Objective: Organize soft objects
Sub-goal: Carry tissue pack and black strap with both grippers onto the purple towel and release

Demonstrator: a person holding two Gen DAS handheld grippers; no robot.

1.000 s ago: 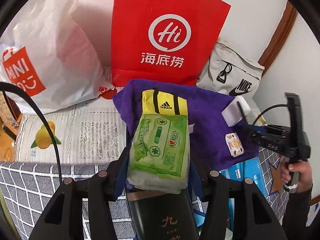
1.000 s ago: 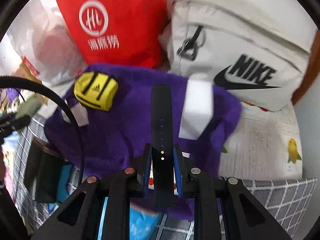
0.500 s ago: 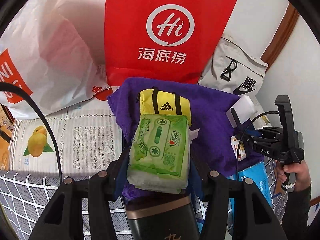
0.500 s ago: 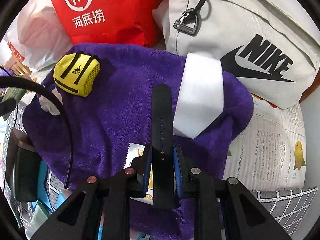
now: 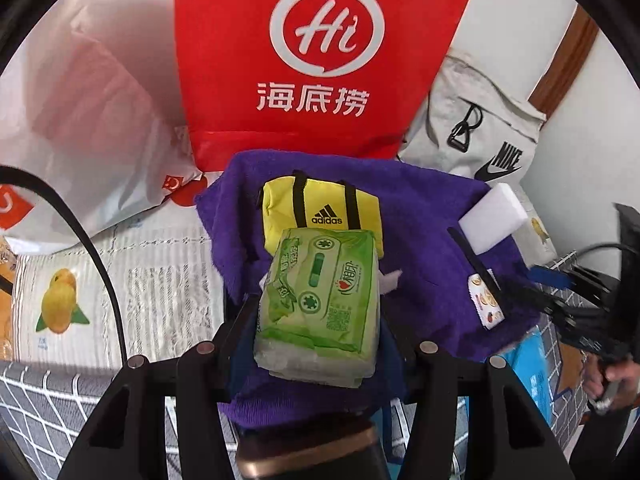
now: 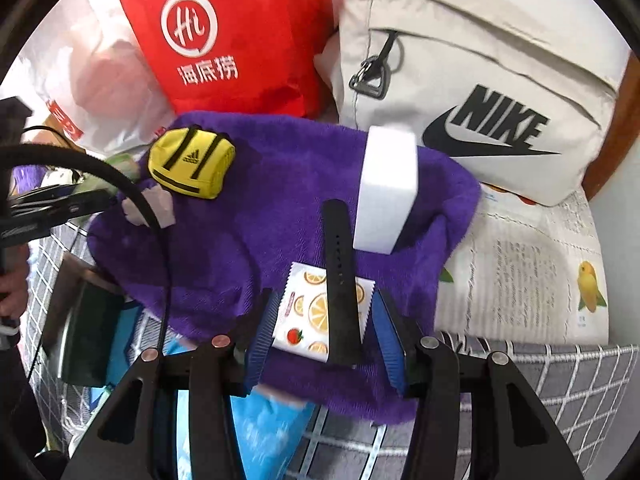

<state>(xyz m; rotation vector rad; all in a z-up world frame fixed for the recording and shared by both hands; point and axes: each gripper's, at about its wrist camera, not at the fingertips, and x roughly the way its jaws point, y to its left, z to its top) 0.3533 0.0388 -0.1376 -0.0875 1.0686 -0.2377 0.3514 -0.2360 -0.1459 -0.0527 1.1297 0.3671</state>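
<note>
The left gripper clenched a green tissue pack over the purple towel, a yellow pouch at its twelve o'clock. The right gripper had just been opening, its fingers released; a black strap lay between them (untouched by either pad) across a fruit-print sachet, a white sponge at one o'clock.

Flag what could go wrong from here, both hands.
1. The black strap lies loose across the fruit-print sachet, between the right gripper's just-opened fingers; pulling back could drag it.
2. The left gripper pinches the green tissue pack low; it could tip out over the yellow pouch.
</note>
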